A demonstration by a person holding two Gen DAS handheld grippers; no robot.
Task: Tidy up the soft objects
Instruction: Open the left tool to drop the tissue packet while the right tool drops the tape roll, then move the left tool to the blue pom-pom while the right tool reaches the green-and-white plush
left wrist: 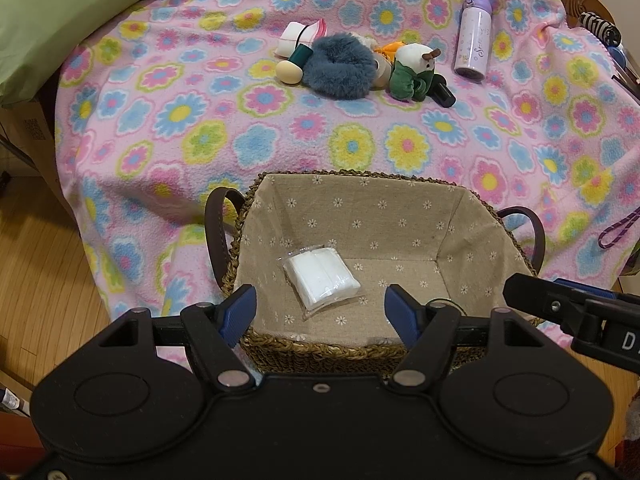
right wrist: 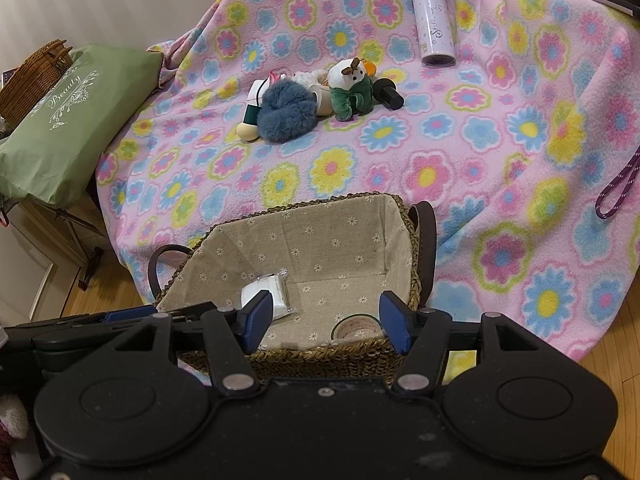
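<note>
Soft toys (left wrist: pixel 340 66) lie heaped on the flowered blanket (left wrist: pixel 200 128) beyond the basket (left wrist: pixel 320 350) in the left wrist view, where the left gripper (left wrist: pixel 320 306) gapes wide, empty, above a white packet (left wrist: pixel 322 278). From the right wrist, the right gripper (right wrist: pixel 326 320) is likewise spread and empty over the basket (right wrist: pixel 320 356), the toy heap (right wrist: pixel 316 100) well beyond.

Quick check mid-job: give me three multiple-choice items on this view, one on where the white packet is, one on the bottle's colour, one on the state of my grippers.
1. Where is the white packet?
A. in the basket
B. on the blanket
C. on the floor

2. What colour is the bottle?
A. green
B. purple
C. orange

3. How are the left gripper and right gripper?
A. both open
B. both shut
C. one holds the blue scrunchie

Answers:
1. A, it lies on the basket's lining.
2. B, pale purple body with a darker cap.
3. A, each pair of jaws is spread with nothing between.
</note>
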